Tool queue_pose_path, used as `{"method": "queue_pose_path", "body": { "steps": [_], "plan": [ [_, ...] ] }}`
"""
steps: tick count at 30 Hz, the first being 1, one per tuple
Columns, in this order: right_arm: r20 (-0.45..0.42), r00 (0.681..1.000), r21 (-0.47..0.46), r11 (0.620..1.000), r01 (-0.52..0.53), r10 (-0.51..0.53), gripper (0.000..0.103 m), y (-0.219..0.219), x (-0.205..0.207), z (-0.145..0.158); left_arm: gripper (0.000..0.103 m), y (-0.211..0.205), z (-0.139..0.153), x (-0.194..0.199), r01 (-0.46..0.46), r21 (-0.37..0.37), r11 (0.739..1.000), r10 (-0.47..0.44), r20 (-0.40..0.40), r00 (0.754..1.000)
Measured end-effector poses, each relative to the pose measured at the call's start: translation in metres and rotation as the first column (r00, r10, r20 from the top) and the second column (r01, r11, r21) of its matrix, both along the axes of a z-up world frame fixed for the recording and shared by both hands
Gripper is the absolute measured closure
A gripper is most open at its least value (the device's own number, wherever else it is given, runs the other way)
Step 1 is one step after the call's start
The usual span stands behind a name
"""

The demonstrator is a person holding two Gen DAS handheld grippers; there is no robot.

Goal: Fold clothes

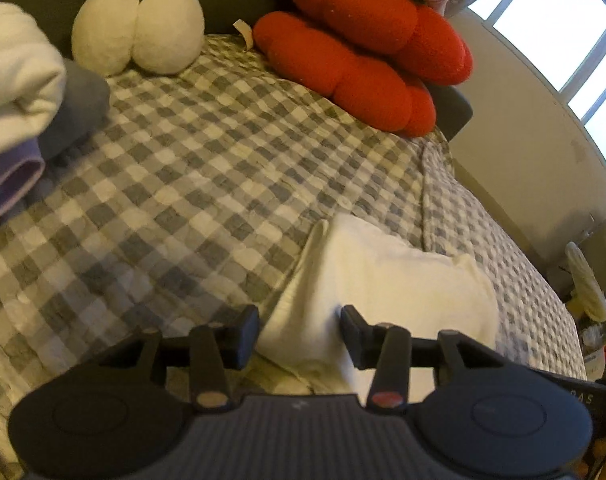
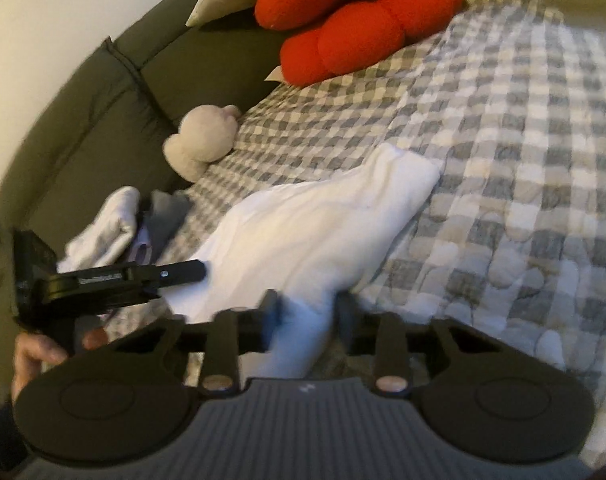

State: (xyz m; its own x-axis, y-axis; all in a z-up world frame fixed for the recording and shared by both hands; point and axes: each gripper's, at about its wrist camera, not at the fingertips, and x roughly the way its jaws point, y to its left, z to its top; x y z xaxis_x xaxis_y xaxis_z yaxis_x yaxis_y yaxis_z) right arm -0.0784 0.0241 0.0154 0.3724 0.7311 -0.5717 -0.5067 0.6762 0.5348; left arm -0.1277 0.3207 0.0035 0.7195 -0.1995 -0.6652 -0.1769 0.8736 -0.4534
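Observation:
A white garment lies folded and rumpled on the grey-and-white checked bedspread. My left gripper is open, its fingers straddling the garment's near edge with cloth filling the gap. The right wrist view shows that left gripper from the side at the garment's left edge, with a hand holding it. My right gripper is shut on a gathered strip of the garment's near end, somewhat blurred.
A stack of folded clothes sits at the left, also seen as white and grey pieces. A white plush and red cushion lie at the bed's far end. The bed's edge drops off at the right.

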Motion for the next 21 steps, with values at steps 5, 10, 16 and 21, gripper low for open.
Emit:
{"method": "queue_pose_path", "body": {
  "steps": [5, 10, 16, 21],
  "plan": [
    [0.063, 0.997, -0.011, 0.999, 0.038, -0.037, 0.086, -0.002, -0.006, 0.018, 0.074, -0.006, 0.005, 0.000, -0.005, 0.001, 1.000, 0.005, -0.005, 1.000],
    [0.141, 0.988, -0.009, 0.997, 0.071, -0.069, 0.088, -0.013, -0.012, 0.051, 0.088, -0.021, 0.024, -0.009, 0.032, -0.077, 0.996, -0.031, 0.022, 0.999],
    [0.226, 0.972, -0.100, 0.991, 0.092, -0.067, 0.088, -0.045, -0.023, 0.075, 0.086, -0.052, 0.028, -0.015, 0.084, -0.038, 0.996, -0.083, 0.022, 0.996],
    [0.133, 0.988, -0.145, 0.984, 0.103, -0.084, 0.081, -0.070, -0.015, 0.037, 0.059, -0.049, 0.024, -0.006, 0.095, -0.102, 0.990, -0.091, 0.045, 0.995]
  ]
}}
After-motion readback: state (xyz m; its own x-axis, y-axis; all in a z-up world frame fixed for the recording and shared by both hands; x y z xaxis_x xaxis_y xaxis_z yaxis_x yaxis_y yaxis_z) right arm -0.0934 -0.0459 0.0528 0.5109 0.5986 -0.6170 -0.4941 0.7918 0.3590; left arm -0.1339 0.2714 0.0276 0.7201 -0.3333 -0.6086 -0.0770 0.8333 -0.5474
